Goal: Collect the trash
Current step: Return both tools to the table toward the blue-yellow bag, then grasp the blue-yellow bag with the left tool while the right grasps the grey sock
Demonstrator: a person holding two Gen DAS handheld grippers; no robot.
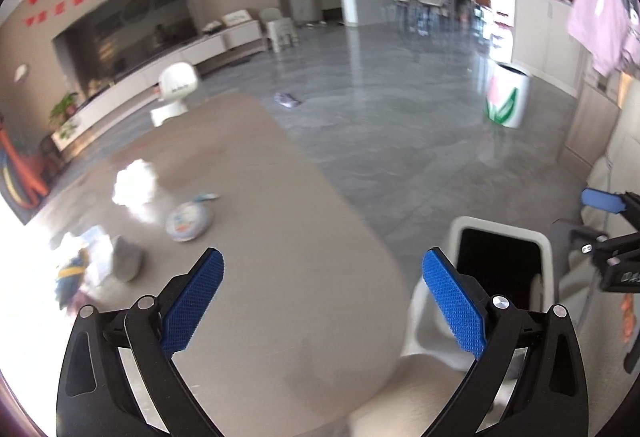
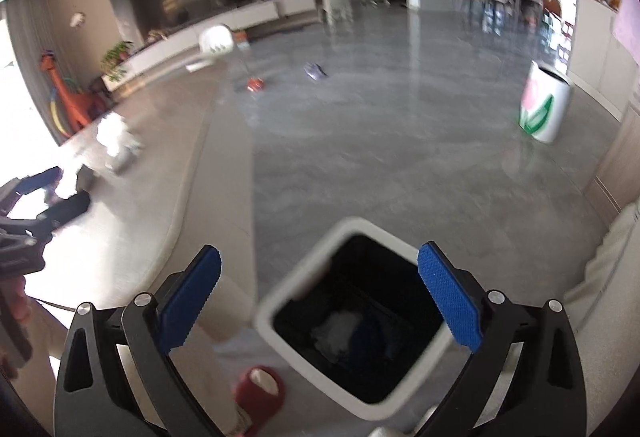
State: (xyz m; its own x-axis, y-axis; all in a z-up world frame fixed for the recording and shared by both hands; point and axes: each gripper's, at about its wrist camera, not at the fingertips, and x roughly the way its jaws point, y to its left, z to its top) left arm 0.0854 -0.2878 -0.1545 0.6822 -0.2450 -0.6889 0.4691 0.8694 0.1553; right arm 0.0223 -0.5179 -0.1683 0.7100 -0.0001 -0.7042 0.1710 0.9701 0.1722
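A white trash bin (image 2: 276, 301) with a black liner stands on the floor under my right gripper (image 2: 320, 297), which is open and empty above it; white and blue trash (image 2: 340, 329) lies inside. The bin also shows in the left wrist view (image 1: 548, 249), beside the beige table (image 1: 280, 237). My left gripper (image 1: 322, 297) is open and empty over the table. On the table to the left lie crumpled white paper (image 1: 134, 183), a round foil lid (image 1: 188, 221), a grey lump (image 1: 126, 261) and a pile of wrappers (image 1: 76, 269).
A white bucket with a green and pink print (image 1: 506, 97) stands on the grey floor to the right. A small purple item (image 1: 287, 100) lies on the floor further off. A white fan (image 1: 176, 85) stands past the table. A red-capped object (image 2: 258, 389) sits beside the bin.
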